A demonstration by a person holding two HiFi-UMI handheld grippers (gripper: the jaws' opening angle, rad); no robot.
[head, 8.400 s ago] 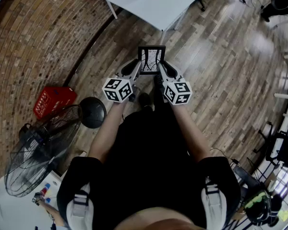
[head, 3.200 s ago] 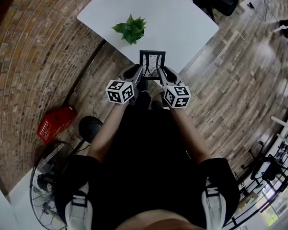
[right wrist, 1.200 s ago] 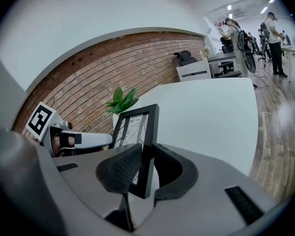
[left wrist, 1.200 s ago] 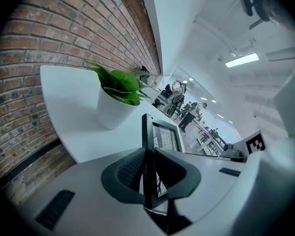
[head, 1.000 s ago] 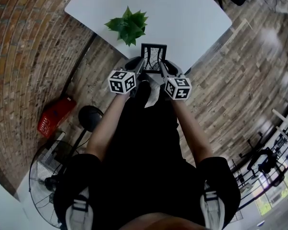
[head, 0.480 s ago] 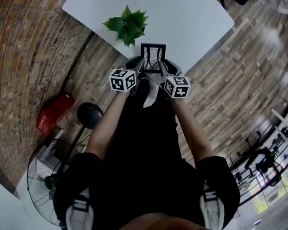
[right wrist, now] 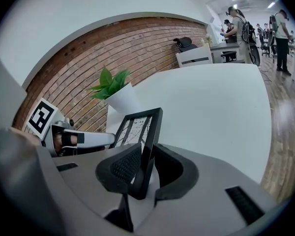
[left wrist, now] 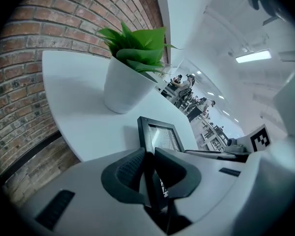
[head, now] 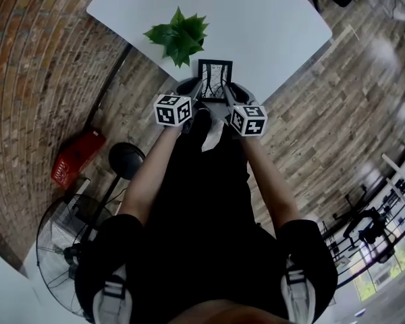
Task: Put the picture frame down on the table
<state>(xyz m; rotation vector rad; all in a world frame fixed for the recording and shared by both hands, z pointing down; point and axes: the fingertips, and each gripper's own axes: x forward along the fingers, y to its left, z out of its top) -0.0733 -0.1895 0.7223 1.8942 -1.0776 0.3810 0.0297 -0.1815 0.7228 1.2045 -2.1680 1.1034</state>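
A small black picture frame (head: 214, 79) with a pale line drawing is held upright between both grippers, over the near edge of the white table (head: 256, 19). My left gripper (head: 197, 94) is shut on the frame's left edge (left wrist: 148, 151). My right gripper (head: 225, 94) is shut on its right edge (right wrist: 150, 141). In the left gripper view the frame (left wrist: 160, 136) stands in front of the tabletop (left wrist: 78, 112). In the right gripper view the frame (right wrist: 137, 129) leans toward the other gripper's marker cube (right wrist: 39, 118). Whether the frame's bottom touches the table is hidden.
A green plant in a white pot (head: 179, 36) stands on the table just left of the frame, also the pot (left wrist: 123, 90) close ahead. A brick wall (head: 27, 66) runs at left. On the floor are a red basket (head: 74, 157), a fan (head: 61, 262) and its round base (head: 127, 160).
Across the earlier frames the person walked up to the table carrying the frame; the table and plant grew nearer. In the last half second almost nothing moved.
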